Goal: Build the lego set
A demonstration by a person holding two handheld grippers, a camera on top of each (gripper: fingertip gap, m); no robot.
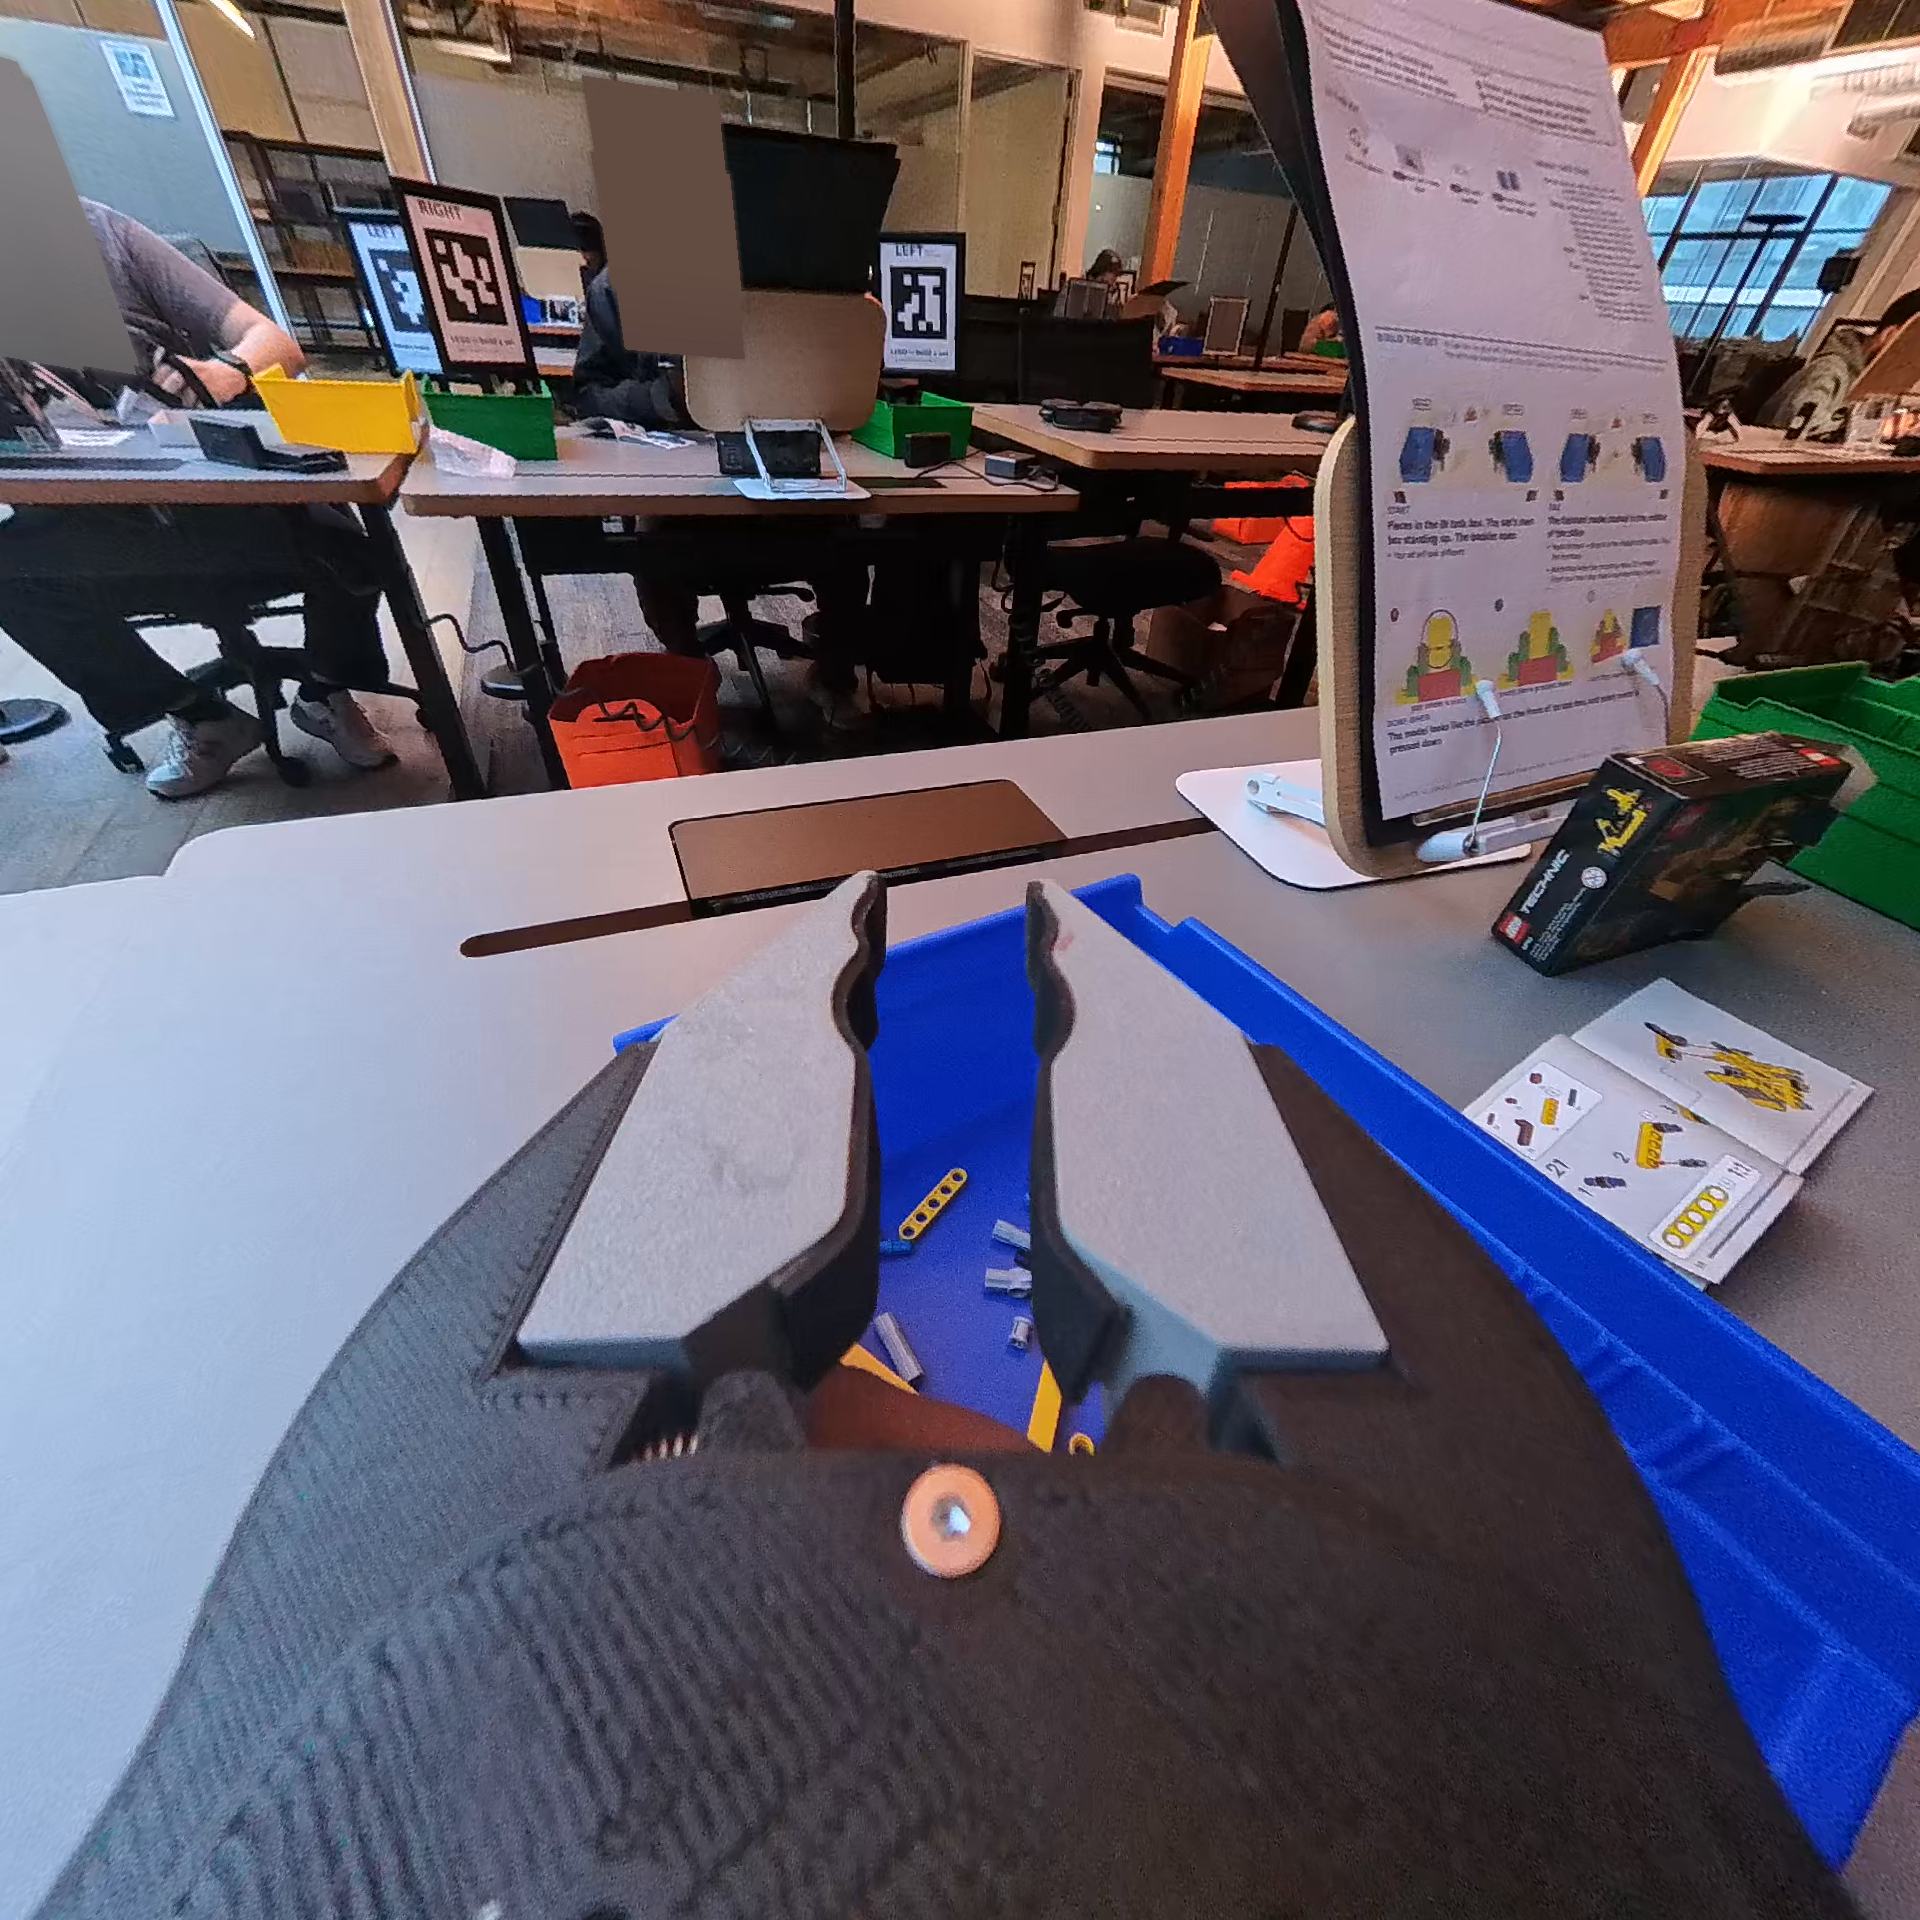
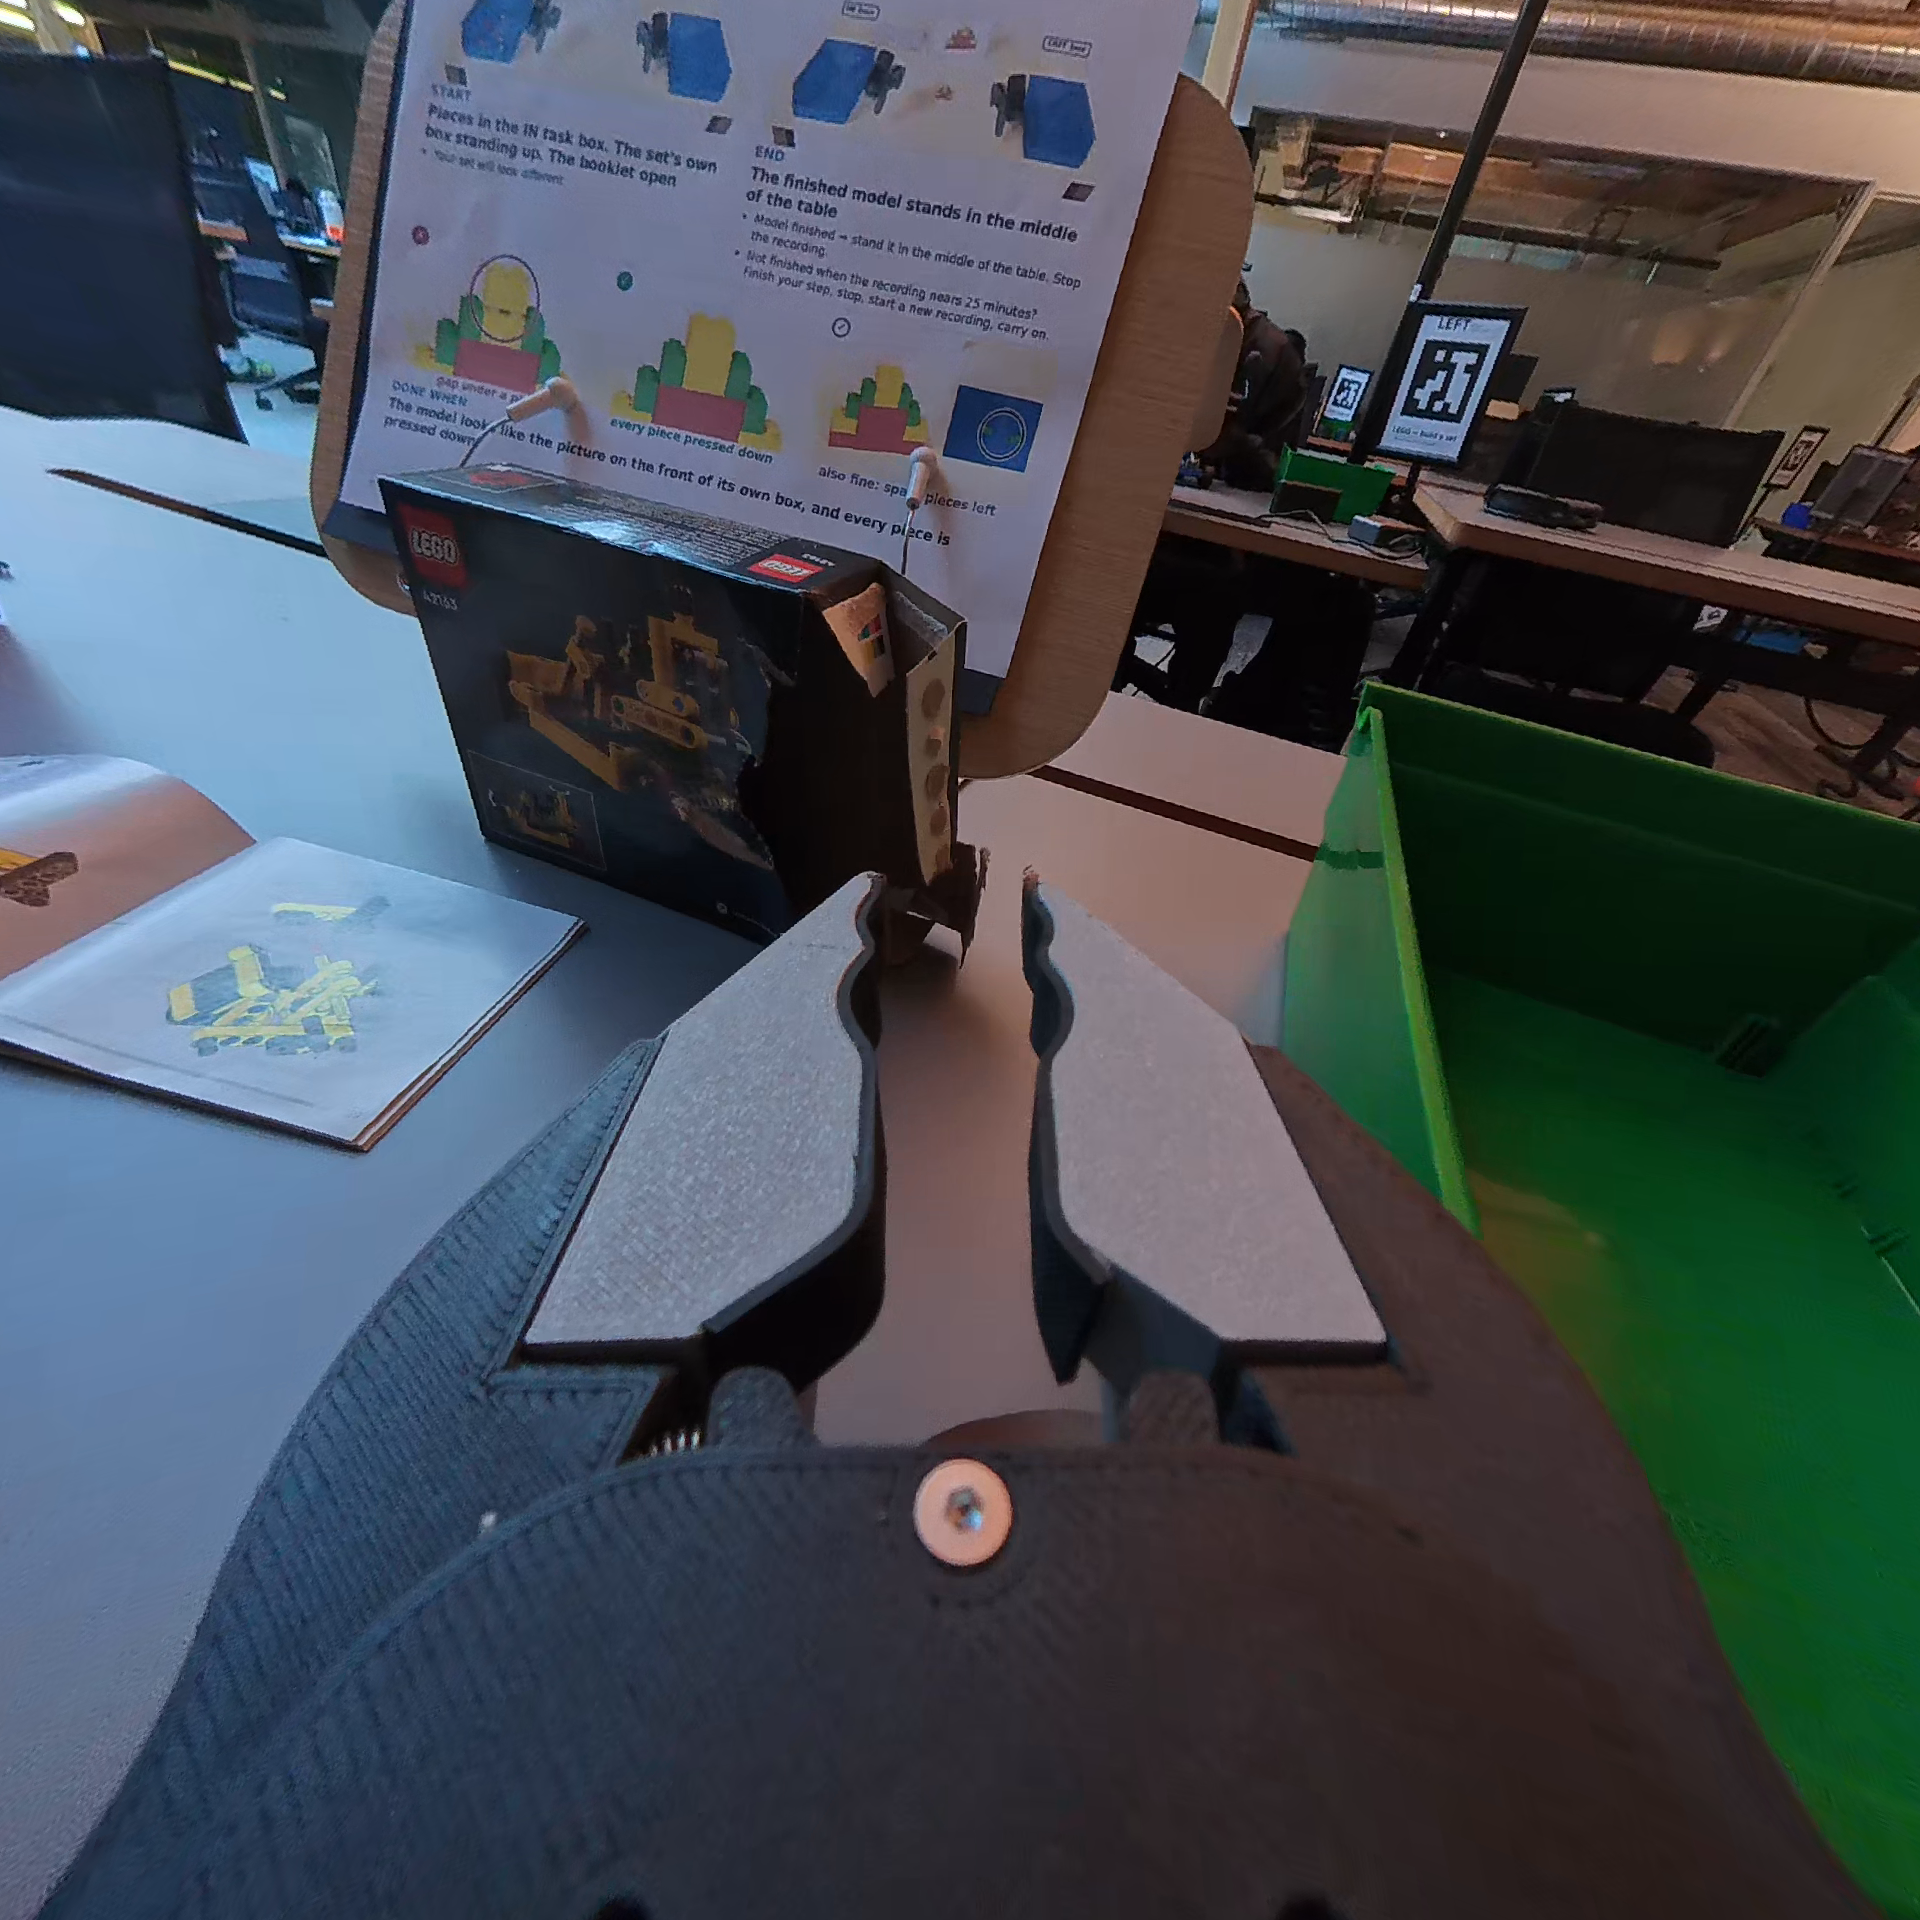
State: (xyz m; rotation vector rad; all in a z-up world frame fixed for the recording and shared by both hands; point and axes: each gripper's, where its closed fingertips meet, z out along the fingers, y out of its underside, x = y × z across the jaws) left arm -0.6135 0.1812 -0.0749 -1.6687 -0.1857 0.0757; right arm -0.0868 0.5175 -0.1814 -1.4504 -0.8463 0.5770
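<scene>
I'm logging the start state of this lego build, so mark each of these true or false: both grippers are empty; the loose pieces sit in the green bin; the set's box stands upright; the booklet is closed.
1. Both grippers are empty. True: the left gripper and right gripper are open, holding nothing.
2. The loose pieces sit in the green bin. False: they lie in the blue bin; the green bin shows no pieces.
3. The set's box stands upright. True: the lego box stands on the table.
4. The booklet is closed. False: the booklet lies open.
</scene>
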